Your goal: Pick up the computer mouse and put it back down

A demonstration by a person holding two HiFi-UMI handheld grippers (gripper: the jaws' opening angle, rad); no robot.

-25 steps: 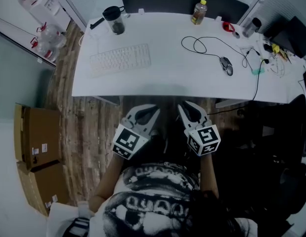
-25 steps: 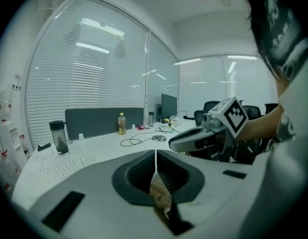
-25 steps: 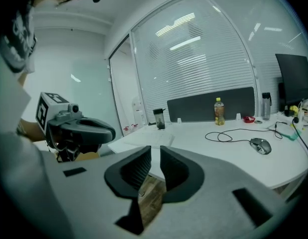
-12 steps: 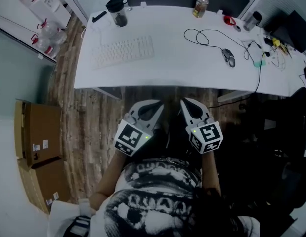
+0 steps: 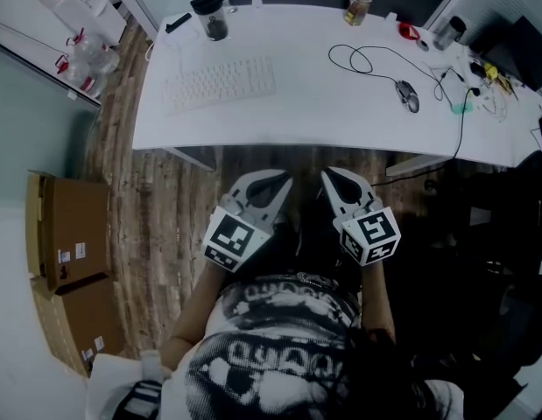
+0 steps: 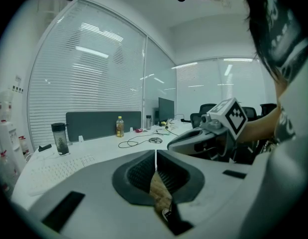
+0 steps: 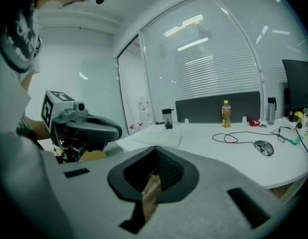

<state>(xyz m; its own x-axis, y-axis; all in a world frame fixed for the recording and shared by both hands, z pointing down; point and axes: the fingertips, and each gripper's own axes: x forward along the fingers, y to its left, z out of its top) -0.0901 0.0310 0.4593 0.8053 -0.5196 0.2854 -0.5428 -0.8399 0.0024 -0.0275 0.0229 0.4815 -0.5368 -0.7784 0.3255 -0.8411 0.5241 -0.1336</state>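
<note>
Left gripper clenched, empty; right gripper clenched too, nothing in it. Both hang side by side, short of the desk. Mouse sits on its right part, cable looped beside.

We are wearing a white-printed black shirt; our left gripper and right gripper are showing pale grey shells.

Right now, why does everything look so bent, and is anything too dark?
Head view: the wide lens bows the desk; the lower right is nearly black. Left gripper view: the blinds curve, lights mirrored in glass. Right gripper view: same bending, mouse clear.
</note>
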